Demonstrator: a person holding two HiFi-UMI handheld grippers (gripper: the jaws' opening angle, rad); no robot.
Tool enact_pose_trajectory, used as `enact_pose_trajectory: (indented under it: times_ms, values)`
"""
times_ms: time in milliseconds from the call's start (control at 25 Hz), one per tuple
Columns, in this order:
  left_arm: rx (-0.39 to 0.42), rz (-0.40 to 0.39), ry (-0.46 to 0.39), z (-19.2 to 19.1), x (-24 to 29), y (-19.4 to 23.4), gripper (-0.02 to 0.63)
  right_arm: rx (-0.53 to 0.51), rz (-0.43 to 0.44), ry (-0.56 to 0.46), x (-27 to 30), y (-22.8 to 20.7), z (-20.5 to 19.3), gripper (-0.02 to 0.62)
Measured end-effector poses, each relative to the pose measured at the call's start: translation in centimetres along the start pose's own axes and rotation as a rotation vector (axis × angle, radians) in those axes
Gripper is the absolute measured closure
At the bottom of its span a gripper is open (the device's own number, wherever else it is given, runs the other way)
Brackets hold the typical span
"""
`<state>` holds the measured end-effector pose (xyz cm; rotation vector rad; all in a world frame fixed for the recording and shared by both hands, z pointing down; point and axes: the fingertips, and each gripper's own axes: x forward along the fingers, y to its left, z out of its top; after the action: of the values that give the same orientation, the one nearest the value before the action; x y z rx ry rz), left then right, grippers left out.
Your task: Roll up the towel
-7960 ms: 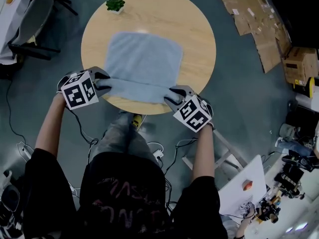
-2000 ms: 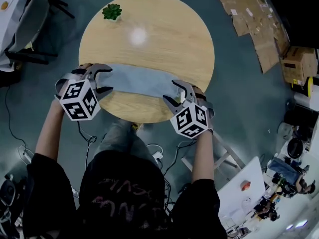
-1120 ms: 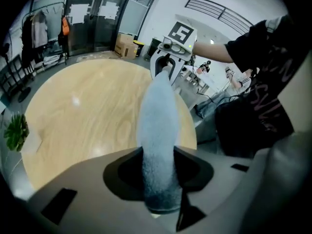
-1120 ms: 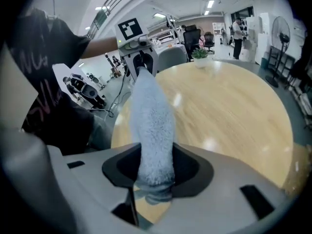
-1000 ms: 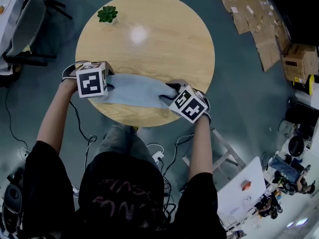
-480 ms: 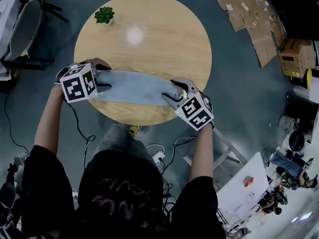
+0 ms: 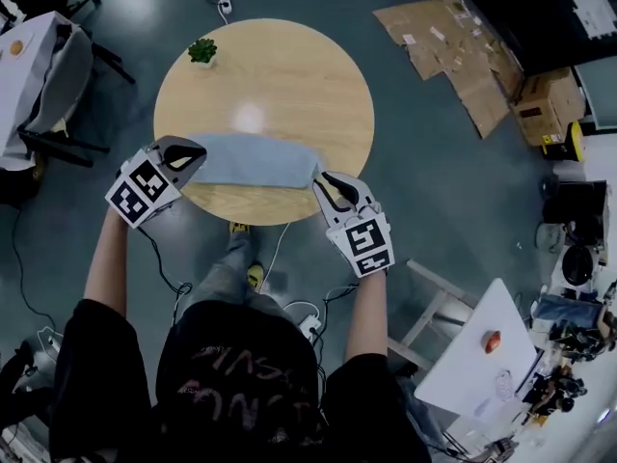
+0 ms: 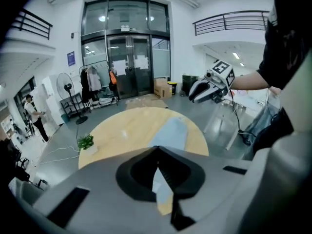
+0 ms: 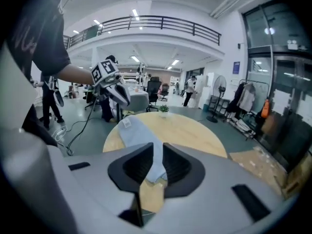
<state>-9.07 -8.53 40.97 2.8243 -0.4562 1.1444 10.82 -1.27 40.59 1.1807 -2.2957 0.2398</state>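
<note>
Towel (image 7: 253, 159) lies as a folded strip across the near part of the round table (image 7: 299, 75). The left gripper (image 7: 186, 153) has its jaws together and pinches the left end. The right gripper (image 7: 328, 183) is closing its narrow jaws on the right end of the cloth.

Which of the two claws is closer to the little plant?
The left gripper, shut on the towel end on the plant side; the right gripper, jaws closing on the other end, is farther.
</note>
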Motion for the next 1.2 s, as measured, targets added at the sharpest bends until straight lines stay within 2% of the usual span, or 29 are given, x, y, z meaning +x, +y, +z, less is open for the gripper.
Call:
enact_pose_trajectory:
  times_ms: [160, 360, 600, 800, 920, 1200]
  values:
    - [-0.077, 0.130, -0.080, 0.7, -2.2, -2.7, 0.595, 0.040, -0.104, -0.055, -4.0, 1.2, 0.3, 0.584]
    - [-0.179, 0.230, -0.221, 1.4, -5.5, -5.7, 0.595, 0.057, -0.236, -0.073, -8.3, 2.4, 0.2, 0.589]
    - [-0.177, 0.355, -0.287, 2.3, -9.5, -8.0, 0.595, 0.132, -0.334, -0.151, -12.2, 3.8, 1.1, 0.589]
    - [-0.201, 0.473, -0.399, 3.9, -13.6, -8.7, 0.595, 0.193, -0.386, -0.210, -14.6, 4.7, 2.1, 0.589]
    - [-0.194, 0.507, -0.427, 4.7, -15.4, -9.3, 0.595, 0.252, -0.411, -0.260, -16.2, 4.8, 2.8, 0.589]
    - [-0.239, 0.556, -0.475, 4.8, -19.0, -7.7, 0.595, 0.266, -0.451, -0.315, -17.4, 4.8, 5.1, 0.589]
